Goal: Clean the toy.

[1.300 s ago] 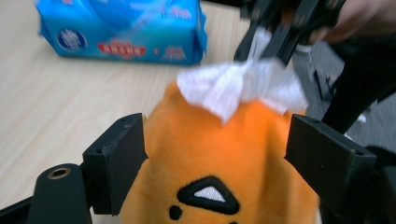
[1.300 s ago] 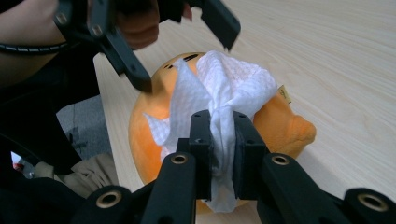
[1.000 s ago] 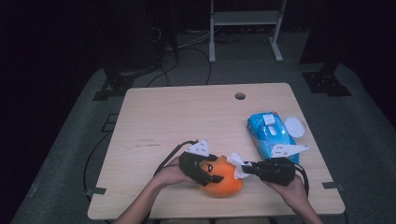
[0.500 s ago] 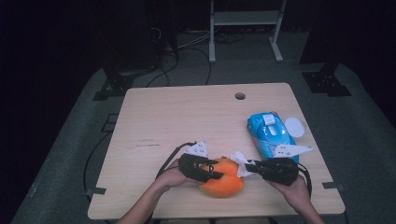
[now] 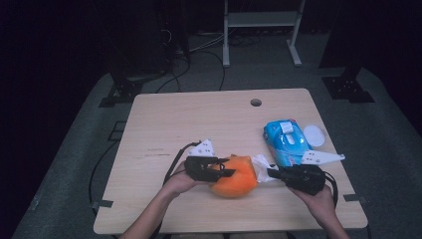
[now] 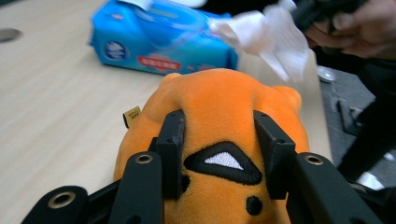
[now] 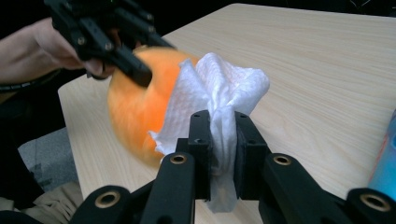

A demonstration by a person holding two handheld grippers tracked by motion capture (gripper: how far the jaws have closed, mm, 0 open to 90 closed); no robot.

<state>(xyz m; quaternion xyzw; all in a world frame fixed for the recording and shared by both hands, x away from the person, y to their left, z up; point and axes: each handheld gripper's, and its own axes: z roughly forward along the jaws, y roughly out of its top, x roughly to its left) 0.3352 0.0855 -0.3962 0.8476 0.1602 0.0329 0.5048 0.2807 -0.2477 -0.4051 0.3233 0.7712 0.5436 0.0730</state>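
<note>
An orange plush toy (image 5: 238,180) lies near the table's front edge, between my two grippers. My left gripper (image 5: 224,172) comes in from the left and is shut on it. In the left gripper view both jaws press into the toy (image 6: 224,102) on either side of a black and white embroidered patch. My right gripper (image 5: 272,173) is shut on a crumpled white wipe (image 5: 261,163). In the right gripper view the wipe (image 7: 219,88) rises from between the jaws and touches the toy (image 7: 133,109).
A blue pack of wet wipes (image 5: 286,142) lies at the right of the wooden table (image 5: 199,124), with a round white lid (image 5: 313,134) beside it. A cable hole (image 5: 256,102) sits near the far edge. Dark floor and stand legs lie beyond.
My left gripper has shifted slightly away from the front edge with the plush toy, and the toy sits a little higher. The right gripper and the wipe have stayed in place.
</note>
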